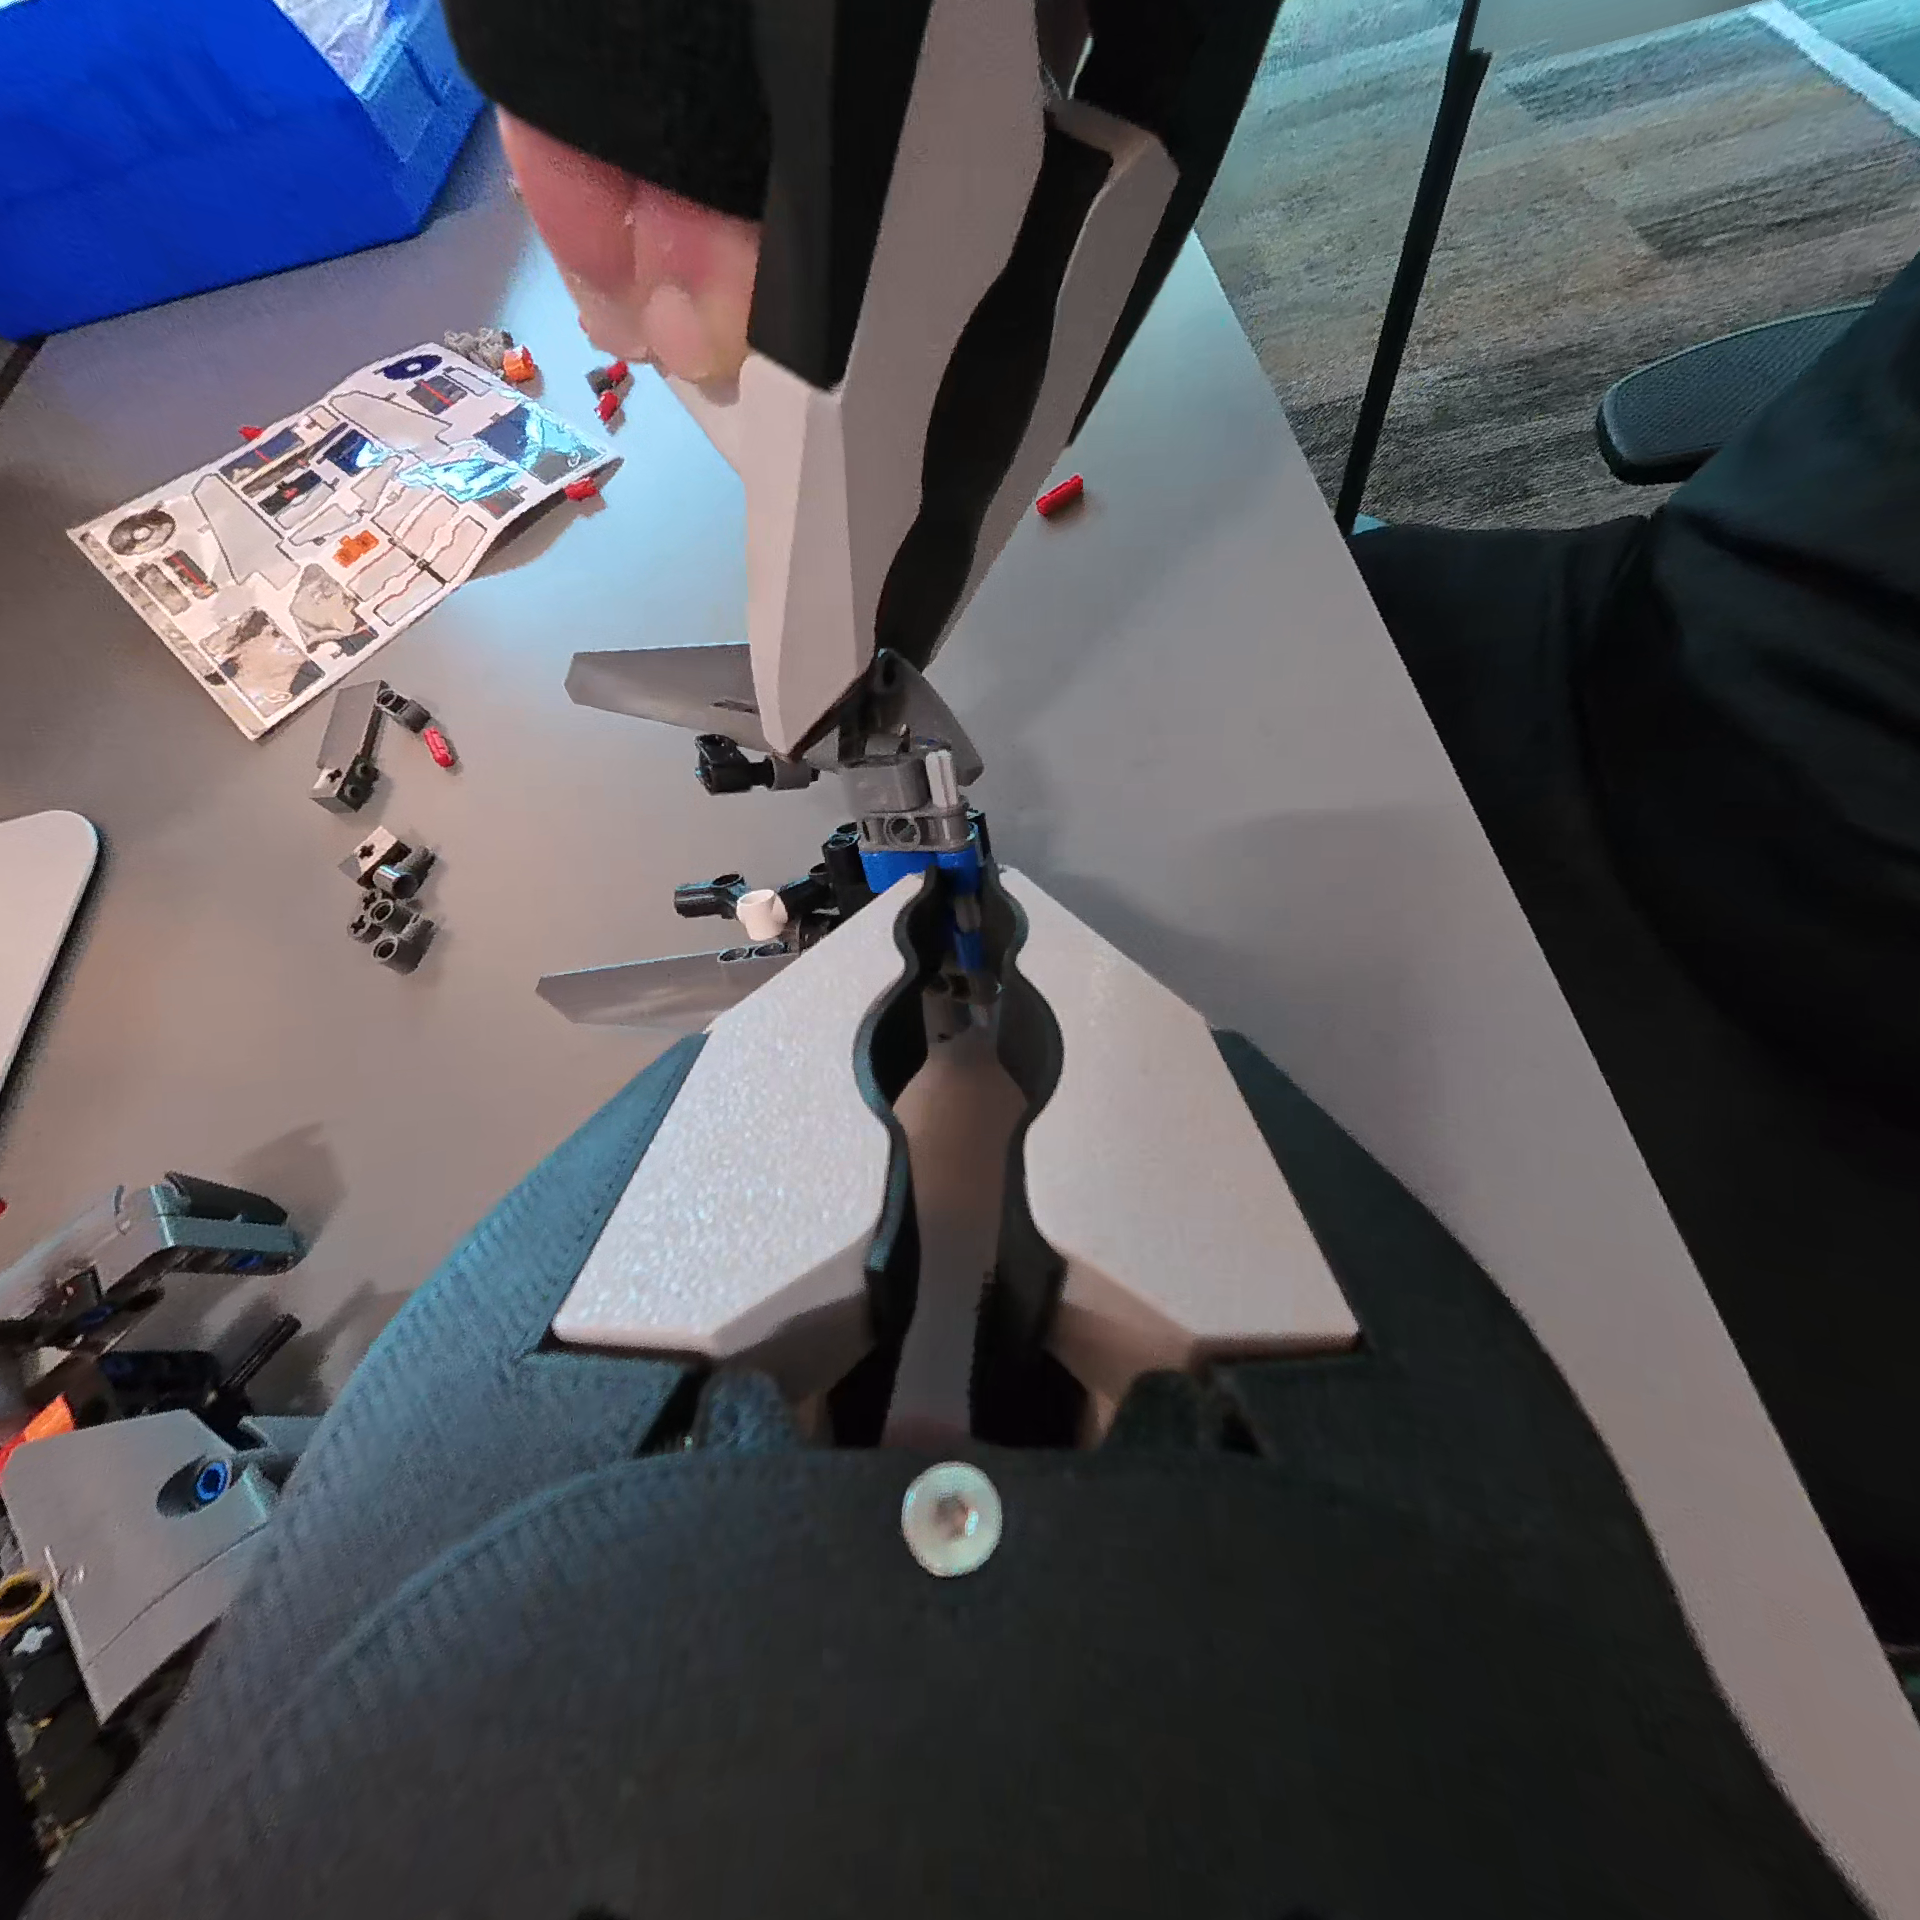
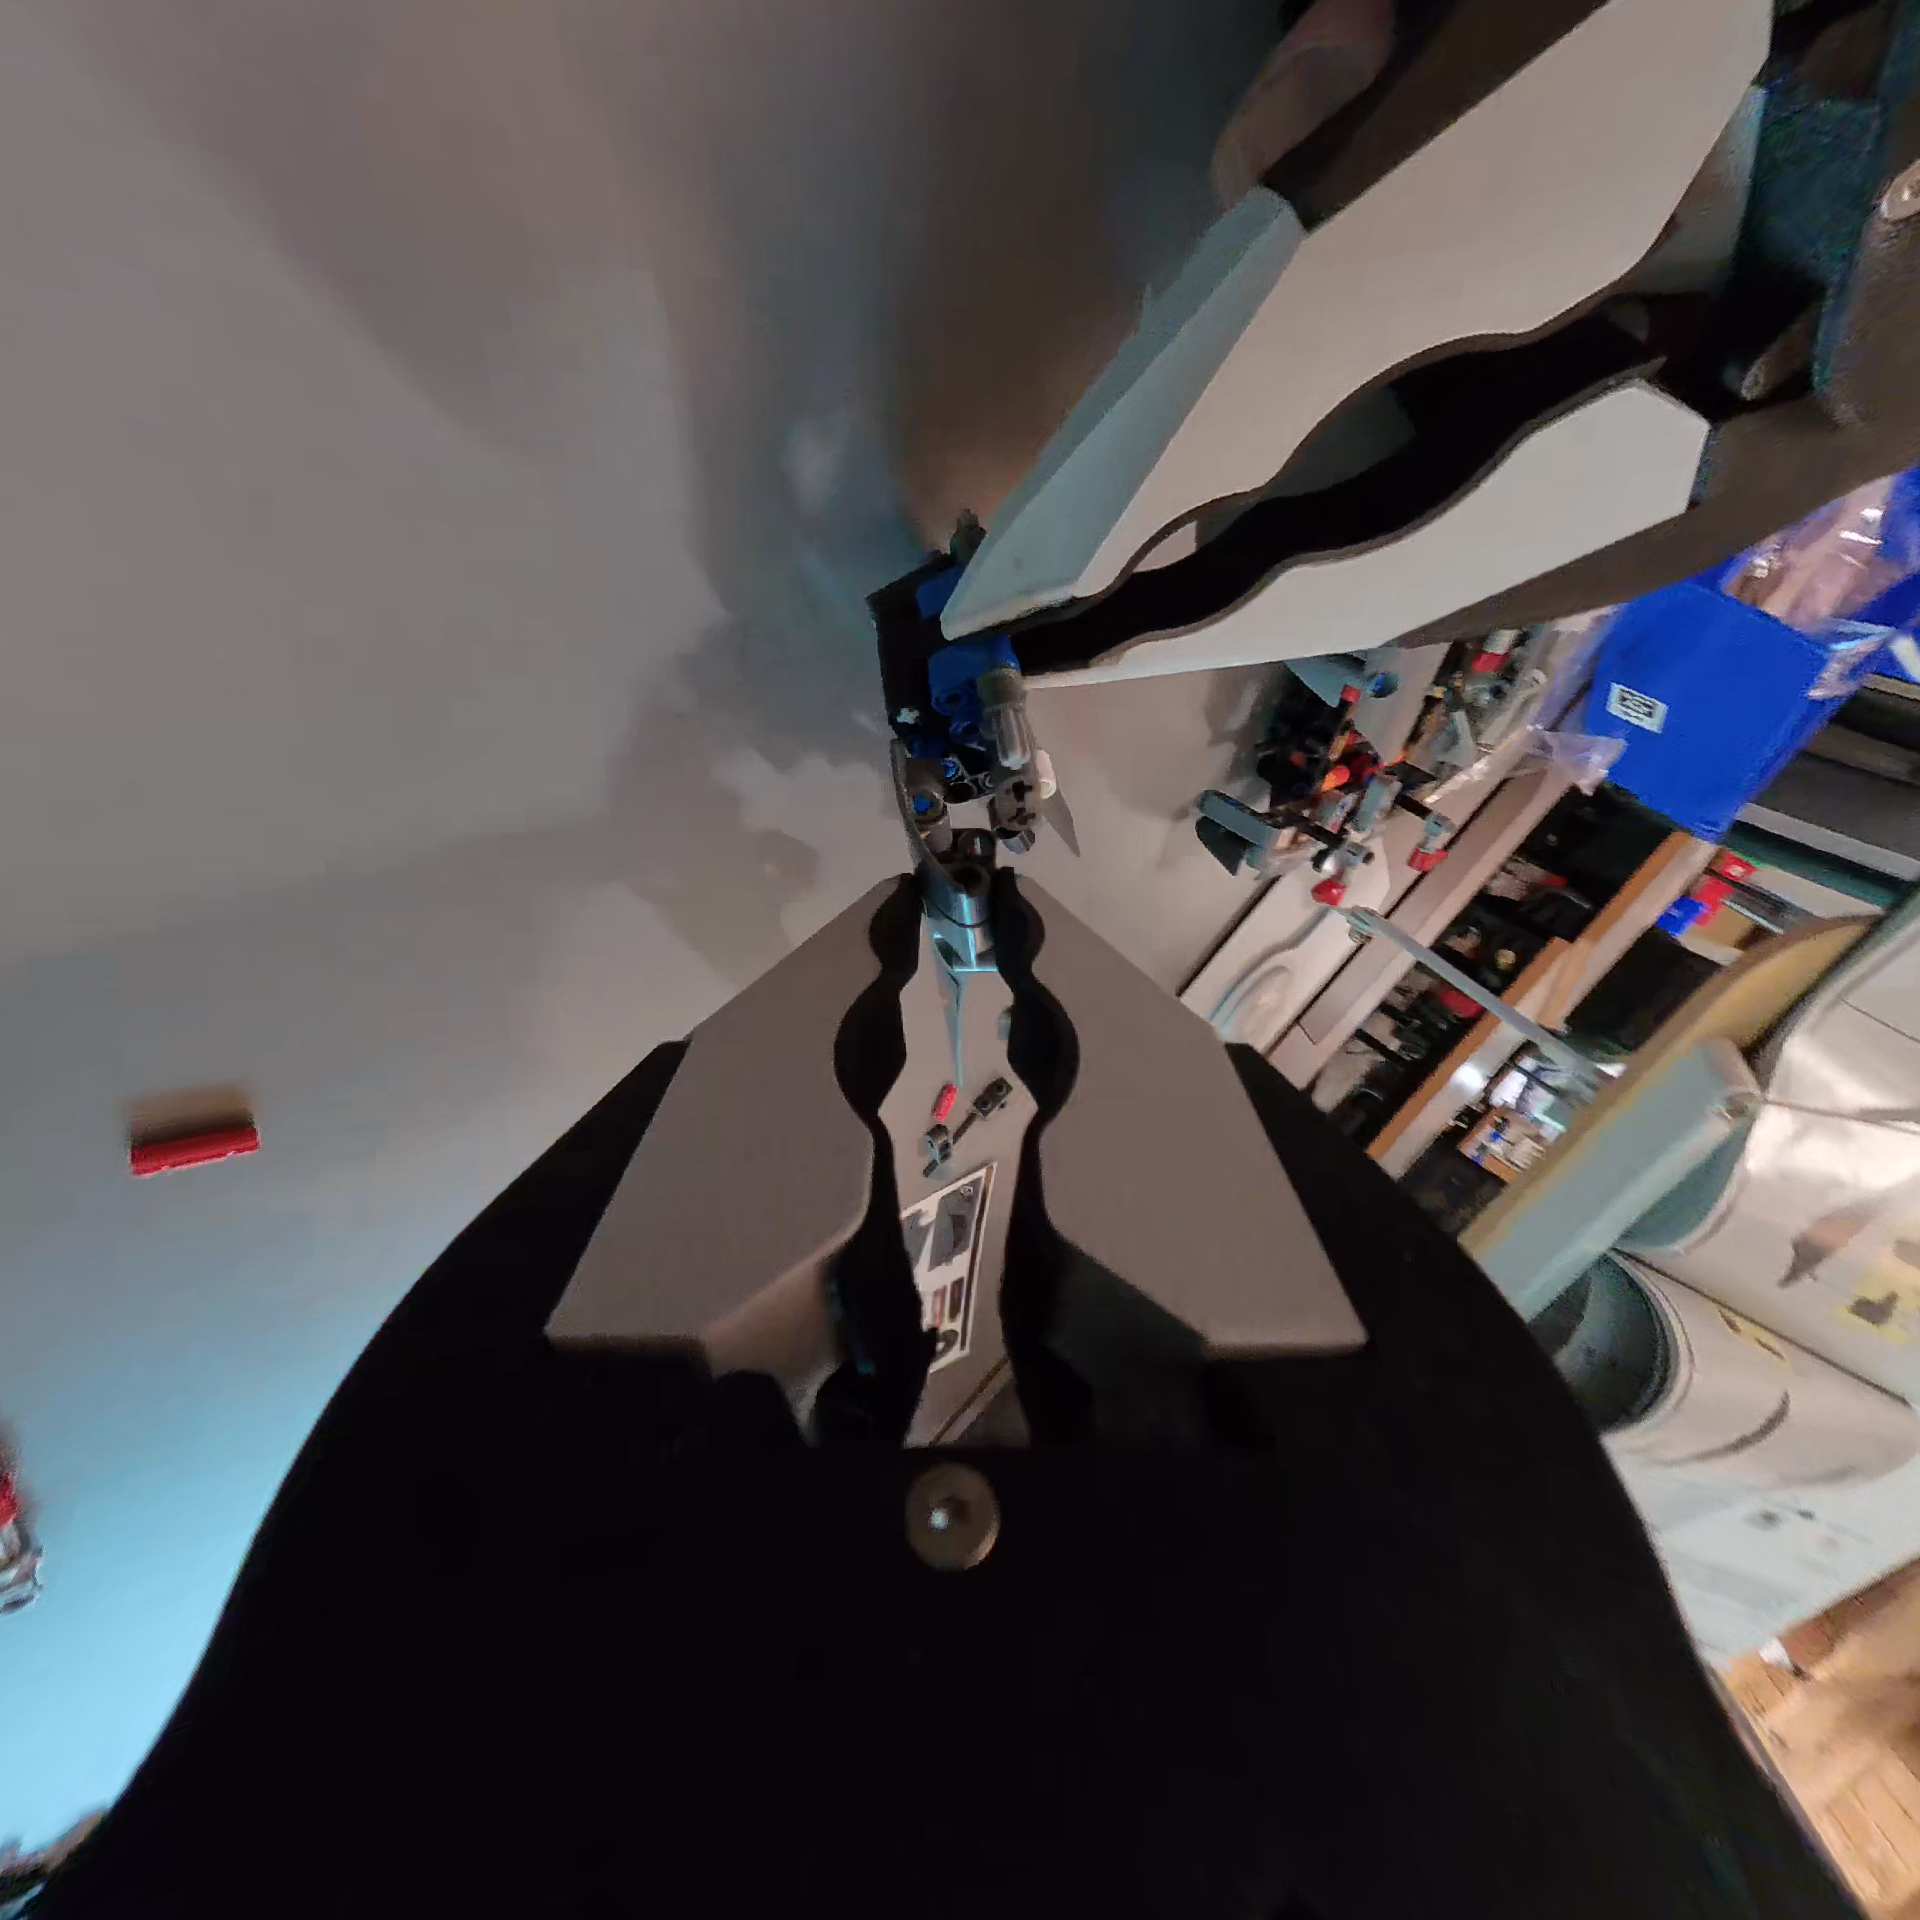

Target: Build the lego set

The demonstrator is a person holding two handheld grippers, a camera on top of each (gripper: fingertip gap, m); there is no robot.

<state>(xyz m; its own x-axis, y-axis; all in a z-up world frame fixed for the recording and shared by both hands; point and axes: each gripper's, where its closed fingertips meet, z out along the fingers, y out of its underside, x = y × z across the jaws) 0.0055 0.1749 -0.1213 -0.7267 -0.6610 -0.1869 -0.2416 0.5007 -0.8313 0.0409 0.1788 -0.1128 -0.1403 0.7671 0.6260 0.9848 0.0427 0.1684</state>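
Note:
A small lego assembly [image 1: 914, 831] of grey, blue and black technic parts with two grey wing panels is held above the grey table [image 1: 1195, 727] between both grippers. My left gripper [image 1: 961, 904] is shut on its blue and black end. My right gripper [image 2: 961, 888] is shut on its grey end and enters the left wrist view [image 1: 852, 717] from above. In the right wrist view the assembly [image 2: 961, 748] sits between my fingers and the left gripper [image 2: 997, 613], which comes in from the upper right.
A sticker sheet [image 1: 332, 520], red pins [image 1: 1060, 495], dark grey connector pieces [image 1: 390, 894] and a larger grey build [image 1: 135, 1351] lie on the table. A blue bin [image 1: 187, 156] stands at the back left. The table edge runs diagonally on the right, with a chair [image 1: 1714, 395] beyond. Left tips to right tips: about 4 cm.

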